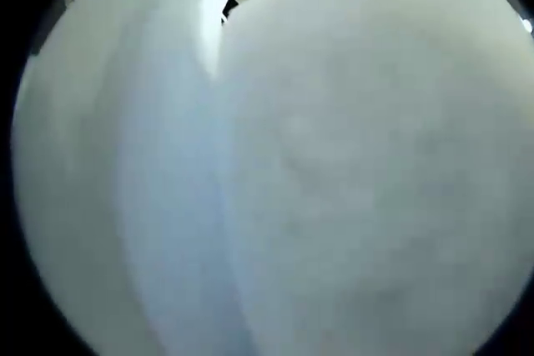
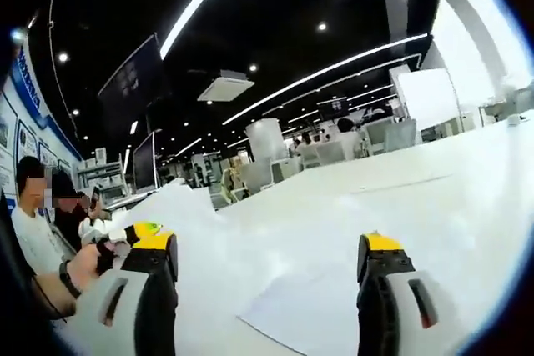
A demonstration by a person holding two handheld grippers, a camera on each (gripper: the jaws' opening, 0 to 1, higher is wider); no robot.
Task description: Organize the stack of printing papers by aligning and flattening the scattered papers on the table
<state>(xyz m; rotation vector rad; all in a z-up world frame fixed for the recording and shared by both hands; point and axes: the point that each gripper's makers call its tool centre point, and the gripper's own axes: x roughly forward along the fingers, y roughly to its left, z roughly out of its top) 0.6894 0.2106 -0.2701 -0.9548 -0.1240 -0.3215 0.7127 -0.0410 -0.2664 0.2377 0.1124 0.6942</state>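
Right gripper view: right gripper [image 2: 271,268] spread wide over the table [image 2: 434,198] — a paper sheet [image 2: 304,310] between its jaws; left gripper's state — cannot tell.

— Where's the left gripper view?
— Pressed right against the papers [image 1: 350,181], blurred white.
— And the right gripper view?
— Low over the table [image 2: 467,198], facing across the hall.

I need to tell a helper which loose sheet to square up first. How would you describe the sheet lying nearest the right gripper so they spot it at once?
In the right gripper view, start from the broad white table. Drop to the gap between the open, yellow-tipped jaws of the right gripper. The flat sheet of paper lies there, its corner pointing left, unlike the crumpled white heap rising behind the left jaw.
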